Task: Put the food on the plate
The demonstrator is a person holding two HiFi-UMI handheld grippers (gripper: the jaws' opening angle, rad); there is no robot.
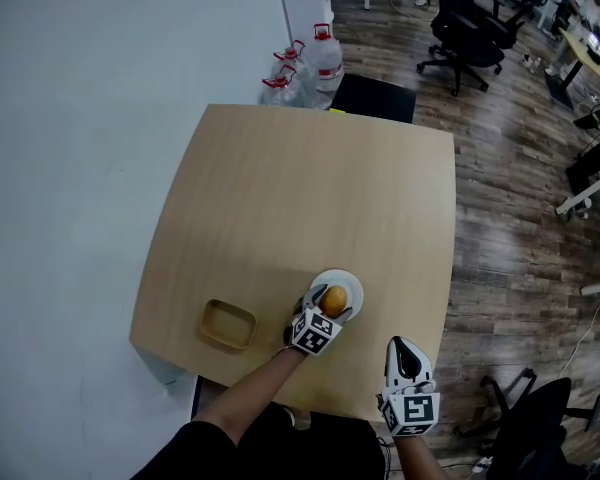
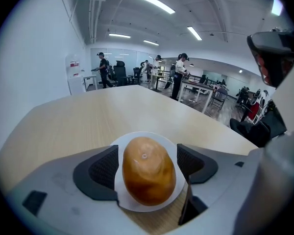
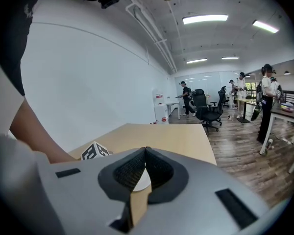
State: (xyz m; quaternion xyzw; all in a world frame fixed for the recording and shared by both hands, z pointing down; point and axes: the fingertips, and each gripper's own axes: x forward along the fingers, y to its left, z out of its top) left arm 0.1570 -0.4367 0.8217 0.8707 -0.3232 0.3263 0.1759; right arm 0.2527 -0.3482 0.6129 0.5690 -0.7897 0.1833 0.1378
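A brown potato (image 1: 333, 300) (image 2: 148, 170) lies on the small white plate (image 1: 353, 281) (image 2: 130, 202) near the front edge of the wooden table (image 1: 310, 188). My left gripper (image 1: 326, 307) (image 2: 148, 166) reaches over the plate with its jaws on either side of the potato. They stand open, with thin slivers of plate showing between the pads (image 2: 104, 169) and the potato. My right gripper (image 1: 405, 348) (image 3: 143, 173) hovers at the table's front right edge, shut and empty. The left gripper's marker cube (image 3: 95, 152) shows in the right gripper view.
A shallow wooden tray (image 1: 227, 325) sits empty at the table's front left. Beyond the far edge stand water bottles (image 1: 320, 56) and a black seat (image 1: 376, 96). Office chairs (image 1: 465, 28) and people fill the room behind. A white wall runs along the left.
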